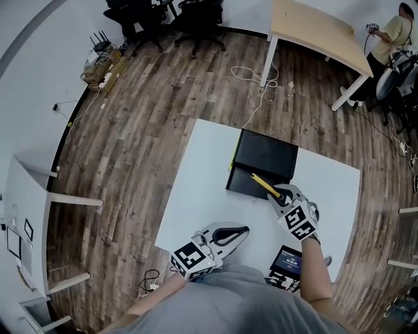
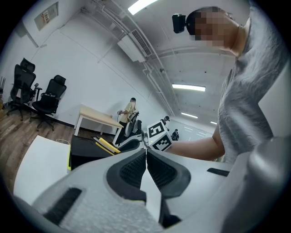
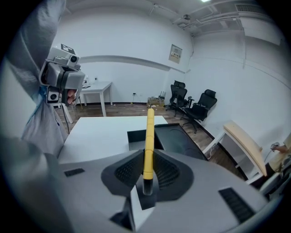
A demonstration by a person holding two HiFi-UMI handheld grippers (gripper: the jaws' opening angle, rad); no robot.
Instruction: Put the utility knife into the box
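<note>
A black box [image 1: 262, 158] with a yellow-green strip on its left edge lies at the far middle of the white table [image 1: 196, 189]. My right gripper [image 1: 279, 194] is shut on the yellow utility knife [image 1: 265, 184], which points out over the box's near edge. In the right gripper view the knife [image 3: 148, 136] stands up between the jaws, with the box [image 3: 175, 139] just beyond. My left gripper [image 1: 234, 233] hovers shut and empty over the table's near side. In the left gripper view the box [image 2: 84, 148] and the knife [image 2: 107, 145] sit ahead of the left gripper [image 2: 146, 160].
A small device with a lit screen [image 1: 287, 262] lies on the table by my right forearm. A wooden desk [image 1: 317, 29] stands beyond on the plank floor, with a person [image 1: 394, 32] at its right end. Office chairs [image 1: 163, 16] and loose cables [image 1: 251, 73] are farther back.
</note>
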